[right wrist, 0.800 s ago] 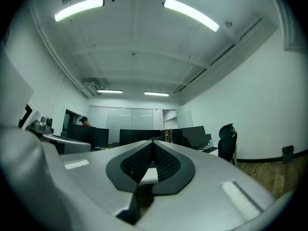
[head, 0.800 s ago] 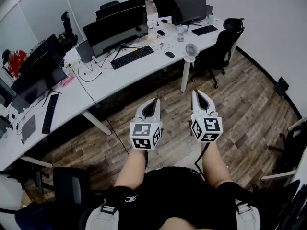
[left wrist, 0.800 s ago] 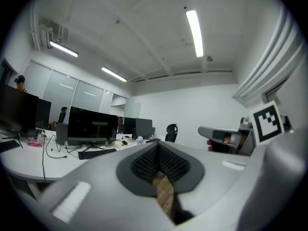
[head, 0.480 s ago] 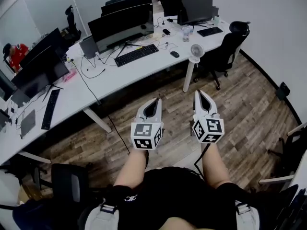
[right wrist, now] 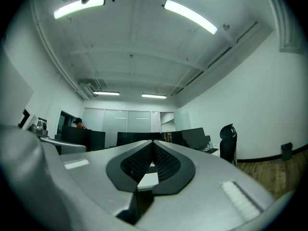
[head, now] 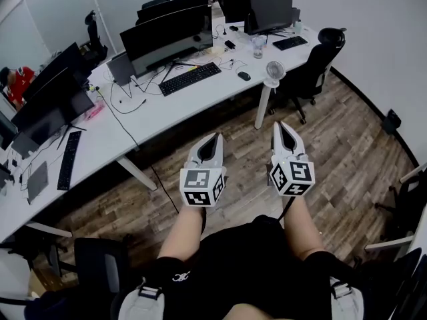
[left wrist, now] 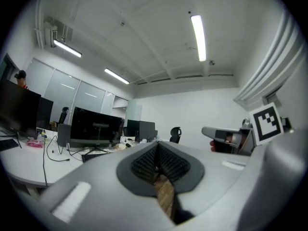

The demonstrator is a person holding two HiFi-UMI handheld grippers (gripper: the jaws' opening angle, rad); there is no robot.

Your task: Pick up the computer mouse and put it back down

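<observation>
Computer mouse (head: pixel 244 76): lying on the white desk (head: pixel 167 105) at 12 o'clock, just right of the keyboard (head: pixel 189 79), well apart from both claws.
Left gripper (head: pixel 215 137): hovering closed, holding nothing.
Right gripper (head: pixel 280 124): hovering closed, empty.
Doing it well: probably stepping closer, opening the right claw, then squeezing the mouse's sides.

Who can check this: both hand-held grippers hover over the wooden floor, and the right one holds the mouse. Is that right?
No. The right hand-held gripper is shut on nothing, as the right gripper view shows; the mouse lies on the desk, seen in the head view. The rest stands.
</observation>
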